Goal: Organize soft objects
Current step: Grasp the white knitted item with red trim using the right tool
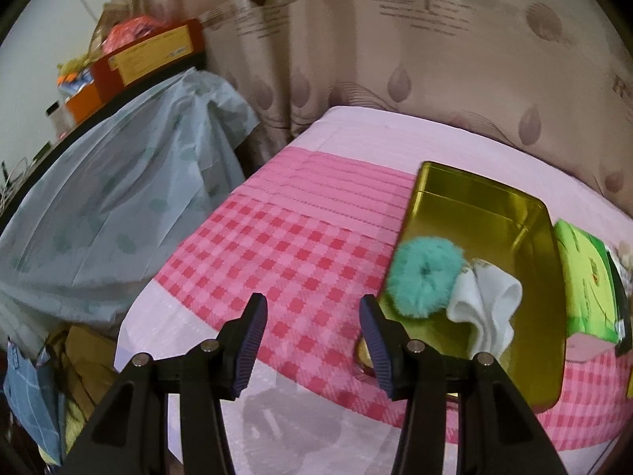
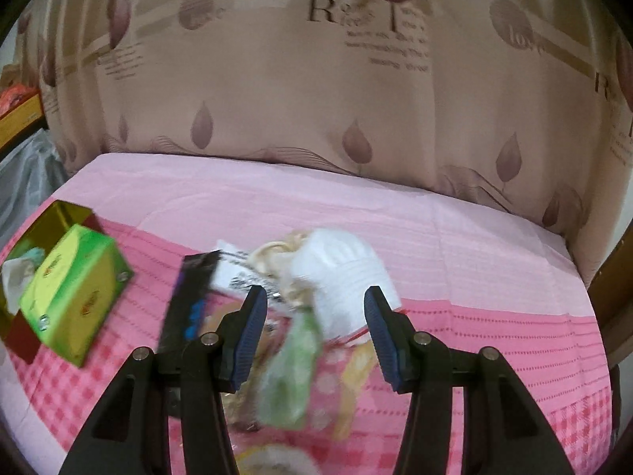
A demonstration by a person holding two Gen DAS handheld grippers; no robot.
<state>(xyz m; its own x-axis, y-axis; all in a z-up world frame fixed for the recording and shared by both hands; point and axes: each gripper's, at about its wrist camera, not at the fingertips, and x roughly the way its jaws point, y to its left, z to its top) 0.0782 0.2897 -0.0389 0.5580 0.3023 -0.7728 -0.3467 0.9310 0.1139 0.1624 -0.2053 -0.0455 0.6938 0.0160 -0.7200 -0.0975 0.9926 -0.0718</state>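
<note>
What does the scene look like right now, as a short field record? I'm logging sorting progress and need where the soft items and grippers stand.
surface: pink checked cloth
container: gold tin tray, open
in tray: teal fluffy scrunchie; white folded cloth
beside tray: green box
unsorted pile: white knitted item, green soft item, dark packet, blurred
left gripper: open, empty, over the cloth
right gripper: open, over the pile, nothing gripped
</note>
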